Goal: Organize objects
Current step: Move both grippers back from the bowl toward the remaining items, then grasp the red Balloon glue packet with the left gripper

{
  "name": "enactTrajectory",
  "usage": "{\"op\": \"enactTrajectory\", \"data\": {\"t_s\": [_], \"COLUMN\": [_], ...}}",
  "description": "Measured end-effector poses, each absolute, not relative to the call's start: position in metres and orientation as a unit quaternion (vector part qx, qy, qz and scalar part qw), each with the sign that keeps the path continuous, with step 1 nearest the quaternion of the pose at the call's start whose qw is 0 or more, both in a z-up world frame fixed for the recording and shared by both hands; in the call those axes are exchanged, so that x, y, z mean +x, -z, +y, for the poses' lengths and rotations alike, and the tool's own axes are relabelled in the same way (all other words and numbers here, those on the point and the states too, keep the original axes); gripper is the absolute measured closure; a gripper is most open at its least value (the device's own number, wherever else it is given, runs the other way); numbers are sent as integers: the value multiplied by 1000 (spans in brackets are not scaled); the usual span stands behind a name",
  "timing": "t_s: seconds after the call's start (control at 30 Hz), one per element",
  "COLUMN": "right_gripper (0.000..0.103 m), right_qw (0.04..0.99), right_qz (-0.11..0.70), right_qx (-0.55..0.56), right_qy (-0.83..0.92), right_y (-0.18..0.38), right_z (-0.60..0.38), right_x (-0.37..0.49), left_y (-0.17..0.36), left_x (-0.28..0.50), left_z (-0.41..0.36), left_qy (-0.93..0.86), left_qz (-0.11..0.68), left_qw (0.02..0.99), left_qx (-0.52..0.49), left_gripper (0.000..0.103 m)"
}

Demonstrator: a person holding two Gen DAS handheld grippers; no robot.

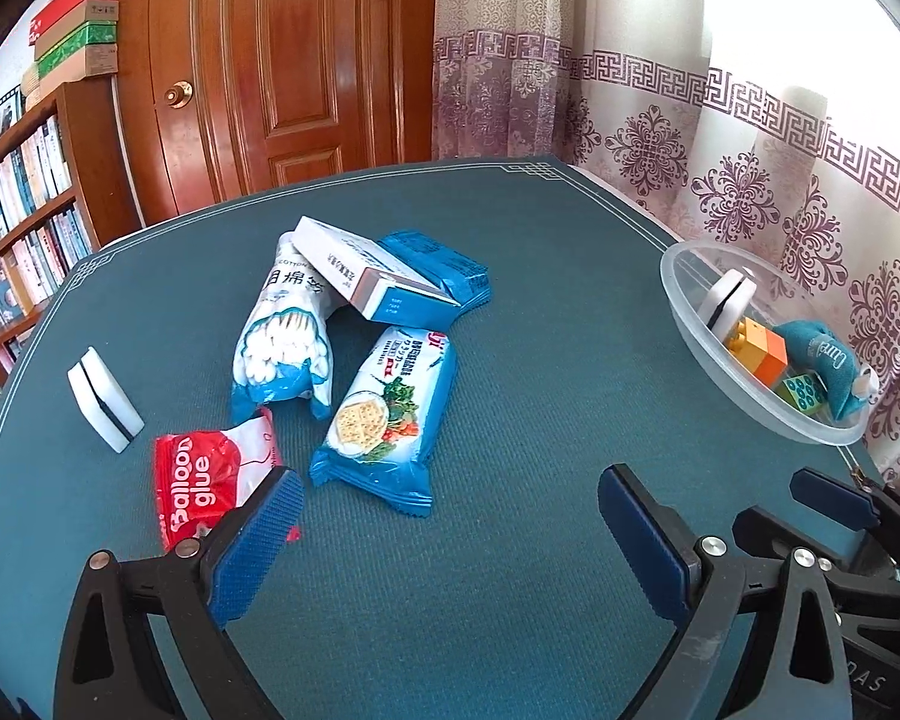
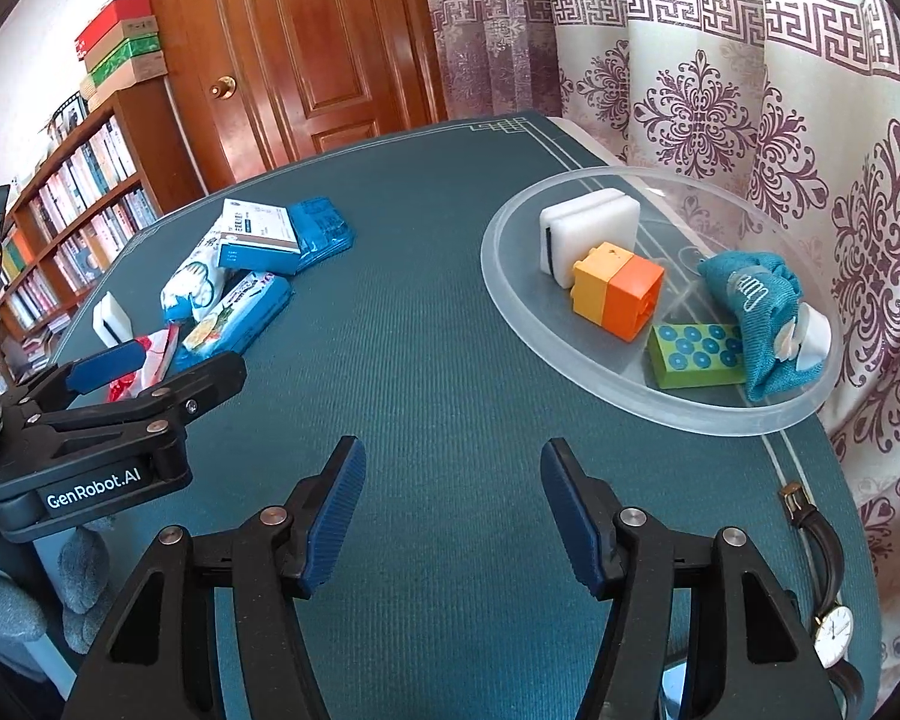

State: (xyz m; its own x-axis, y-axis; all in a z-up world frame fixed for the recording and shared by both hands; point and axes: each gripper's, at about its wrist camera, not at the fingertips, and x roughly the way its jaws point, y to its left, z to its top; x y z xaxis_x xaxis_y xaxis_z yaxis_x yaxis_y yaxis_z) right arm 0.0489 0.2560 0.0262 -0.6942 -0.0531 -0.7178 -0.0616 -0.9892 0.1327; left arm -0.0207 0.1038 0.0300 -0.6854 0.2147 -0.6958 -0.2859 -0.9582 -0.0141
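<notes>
Translucent plastic bowl, woven tablecloth

Black claw, ribbed blue pads

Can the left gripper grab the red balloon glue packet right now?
Probably yes. The left gripper is open and empty, and the balloon glue packet lies flat on the table just past its left finger, with nothing on top of it.

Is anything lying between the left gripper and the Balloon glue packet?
Nothing visible. The left gripper, jaws open and empty, hovers just short of the Balloon glue packet; one finger overlaps its near corner.
</notes>
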Motion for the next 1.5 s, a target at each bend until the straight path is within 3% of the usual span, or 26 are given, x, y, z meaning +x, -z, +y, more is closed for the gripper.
{"op": "enactTrajectory", "data": {"t_s": [0.63, 1.23, 1.5], "right_gripper": [41, 41, 41], "right_qw": [-24, -29, -34], "right_qz": [60, 58, 52], "right_qx": [-406, -415, -419], "right_qy": [-912, -907, -906], "right_y": [-19, -12, -12], "right_z": [226, 220, 213], "right_x": [41, 37, 32], "left_y": [-29, -8, -6], "left_x": [-48, -71, -70], "left_z": [22, 12, 10], "left_qy": [-925, -909, -907], "left_qz": [-1, -15, -22], "left_qw": [42, 32, 45], "left_qx": [-378, -414, -419], "left_gripper": [2, 2, 24]}}
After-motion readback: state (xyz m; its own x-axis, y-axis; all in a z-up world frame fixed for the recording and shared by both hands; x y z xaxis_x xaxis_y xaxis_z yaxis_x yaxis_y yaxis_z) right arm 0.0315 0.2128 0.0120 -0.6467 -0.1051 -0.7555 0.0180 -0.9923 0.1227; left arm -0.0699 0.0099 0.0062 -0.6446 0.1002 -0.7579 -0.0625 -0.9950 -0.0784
